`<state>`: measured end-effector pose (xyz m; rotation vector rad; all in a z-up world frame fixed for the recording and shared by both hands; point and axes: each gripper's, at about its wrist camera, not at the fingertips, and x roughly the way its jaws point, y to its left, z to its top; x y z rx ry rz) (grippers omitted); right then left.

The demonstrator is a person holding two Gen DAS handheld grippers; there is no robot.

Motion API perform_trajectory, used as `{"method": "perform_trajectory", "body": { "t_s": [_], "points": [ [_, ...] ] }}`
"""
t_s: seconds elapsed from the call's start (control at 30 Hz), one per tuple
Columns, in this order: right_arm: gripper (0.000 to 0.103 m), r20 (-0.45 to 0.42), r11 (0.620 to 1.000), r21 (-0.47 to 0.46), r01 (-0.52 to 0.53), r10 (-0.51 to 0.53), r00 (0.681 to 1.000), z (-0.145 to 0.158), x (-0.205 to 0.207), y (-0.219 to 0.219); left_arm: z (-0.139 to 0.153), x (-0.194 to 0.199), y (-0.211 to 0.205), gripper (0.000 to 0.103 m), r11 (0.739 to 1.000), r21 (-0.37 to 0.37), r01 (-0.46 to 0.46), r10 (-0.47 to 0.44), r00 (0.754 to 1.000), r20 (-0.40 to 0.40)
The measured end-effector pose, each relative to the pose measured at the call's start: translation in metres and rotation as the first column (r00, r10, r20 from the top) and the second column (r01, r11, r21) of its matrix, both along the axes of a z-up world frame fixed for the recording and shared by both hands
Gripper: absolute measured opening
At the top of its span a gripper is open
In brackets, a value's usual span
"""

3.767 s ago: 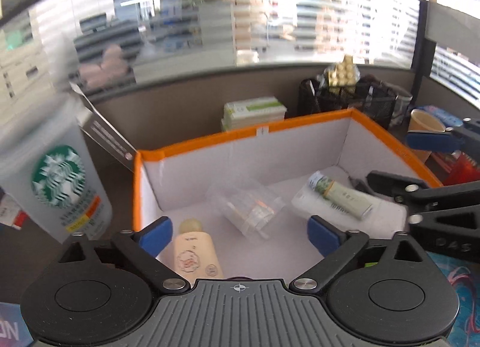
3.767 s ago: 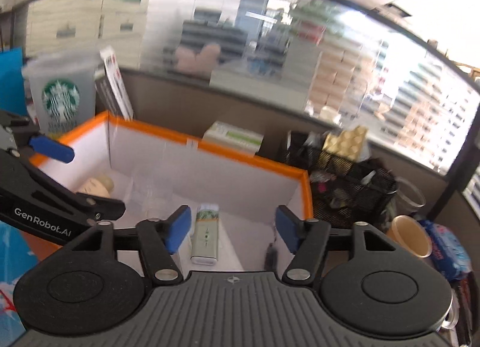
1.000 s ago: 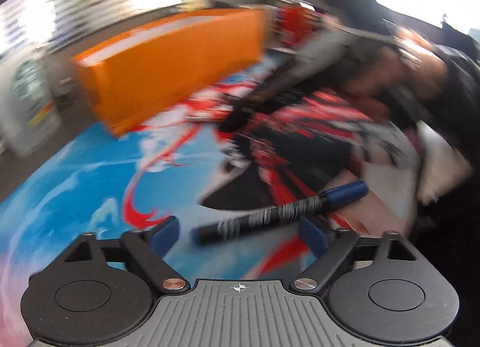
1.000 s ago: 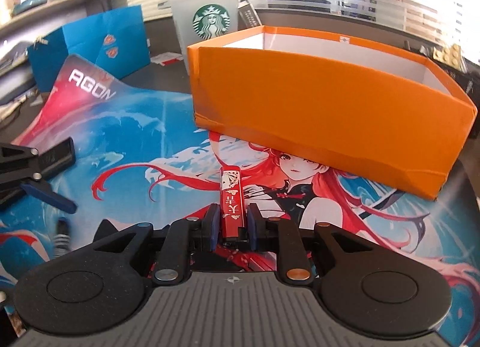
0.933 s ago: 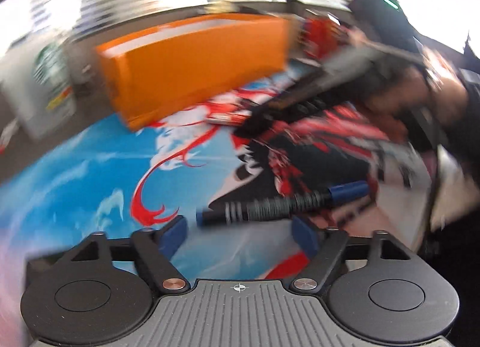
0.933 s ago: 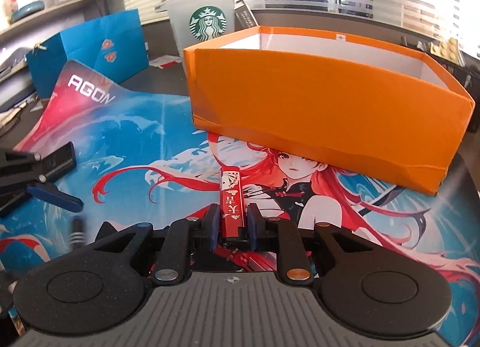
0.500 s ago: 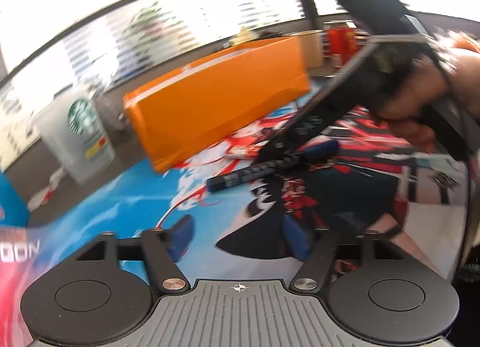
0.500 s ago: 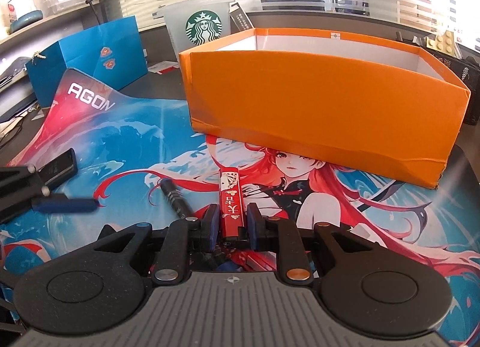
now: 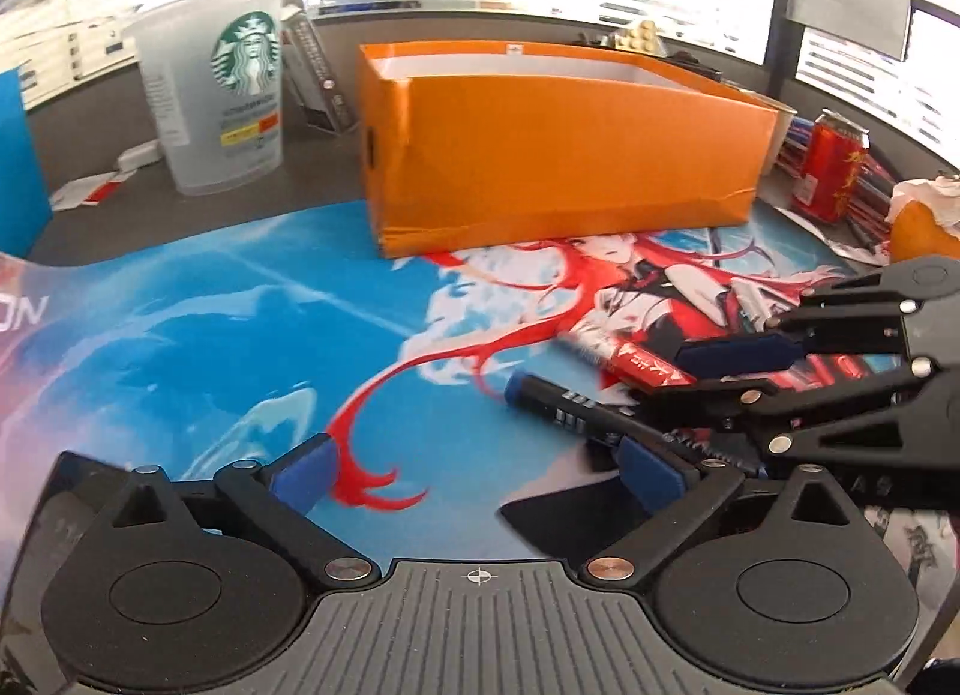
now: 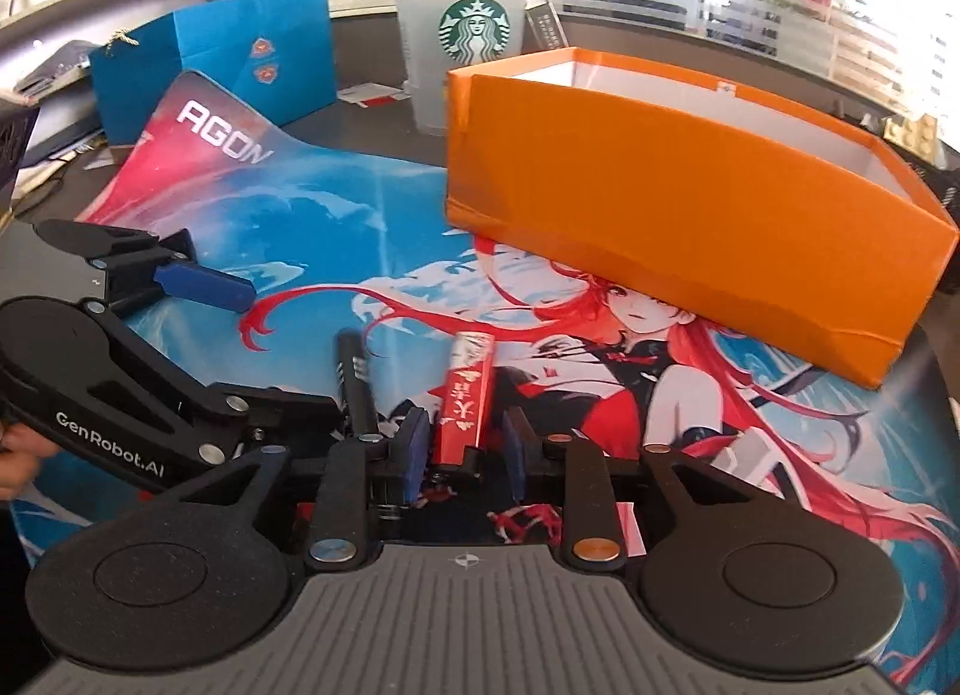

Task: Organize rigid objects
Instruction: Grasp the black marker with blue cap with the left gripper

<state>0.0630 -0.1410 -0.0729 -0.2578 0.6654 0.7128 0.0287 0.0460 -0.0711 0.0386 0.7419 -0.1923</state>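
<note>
A: Since a second ago the left gripper [image 9: 474, 470] swung round; spread wide, it reaches toward the black marker [image 9: 561, 398] lying before the orange box [image 9: 564, 155].

B: Right view: right gripper [image 10: 462, 455], slightly parted, straddles the red tube [image 10: 465, 395] near that box, probably letting go or regripping.

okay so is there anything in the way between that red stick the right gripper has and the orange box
Nothing visible blocks it. The red stick sits between the right gripper's pads, and only bare desk mat lies between it and the orange box. The black marker and left gripper are off to the left. The box wall must be cleared from above.
</note>
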Motion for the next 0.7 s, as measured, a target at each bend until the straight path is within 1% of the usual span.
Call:
{"method": "perform_trajectory", "body": {
  "t_s": [0.07,0.17,0.23,0.3,0.37,0.43,0.47,0.5,0.57,0.6,0.63,0.67,0.7],
  "points": [
    [0.023,0.014,0.999,-0.03,0.014,-0.013,1.0,0.001,-0.004,0.001,0.0,0.005,0.0,0.1,1.0,-0.013,-0.013,0.013,1.0,0.004],
    [0.024,-0.003,1.0,-0.018,-0.001,0.001,1.0,0.001,-0.01,-0.003,0.001,0.021,0.002,0.1,0.999,-0.028,-0.039,0.039,0.999,-0.001],
    [0.025,0.0,1.0,-0.009,-0.008,0.008,1.0,0.0,-0.012,-0.003,0.0,0.029,0.001,0.1,0.999,-0.015,-0.046,0.046,0.999,0.002],
    [0.026,-0.011,1.0,0.003,-0.005,0.005,1.0,0.001,-0.011,-0.004,-0.001,0.033,0.004,0.1,0.997,-0.001,-0.077,0.077,0.997,0.013],
    [0.029,-0.014,1.0,0.013,0.0,0.0,1.0,0.001,-0.011,-0.004,0.001,0.031,0.007,0.1,0.996,-0.001,-0.09,0.09,0.996,0.002],
    [0.03,0.01,0.999,0.015,0.044,-0.044,0.999,-0.001,-0.011,-0.002,0.008,0.022,0.013,0.1,0.995,-0.06,-0.086,0.086,0.996,-0.008],
    [0.034,0.036,0.998,0.006,0.064,-0.064,0.997,-0.003,-0.011,-0.001,0.014,0.015,0.014,0.1,0.993,-0.092,-0.077,0.078,0.997,0.004],
    [0.034,0.047,0.998,0.012,0.067,-0.067,0.997,-0.004,-0.01,-0.001,0.019,0.009,0.014,0.1,0.992,-0.108,-0.065,0.068,0.997,0.02],
    [0.034,0.044,0.997,0.04,0.061,-0.063,0.997,-0.007,-0.005,-0.003,0.028,-0.001,0.008,0.1,0.994,-0.098,-0.04,0.045,0.998,0.043],
    [0.033,0.048,0.997,0.042,0.058,-0.06,0.997,-0.007,-0.004,-0.003,0.03,-0.003,0.003,0.101,0.996,-0.089,-0.029,0.033,0.998,0.047],
    [0.029,0.05,0.997,0.039,0.06,-0.062,0.997,-0.007,-0.003,-0.004,0.032,-0.005,-0.001,0.101,0.996,-0.084,-0.018,0.021,0.999,0.046],
    [0.021,0.056,0.997,0.031,0.066,-0.067,0.996,-0.006,-0.003,-0.004,0.033,-0.006,-0.006,0.101,0.996,-0.086,-0.001,0.005,0.999,0.042],
    [0.02,0.065,0.997,0.021,0.07,-0.072,0.995,-0.006,-0.002,-0.005,0.033,-0.006,-0.01,0.101,0.996,-0.089,0.013,-0.01,0.999,0.034]
  ]
}}
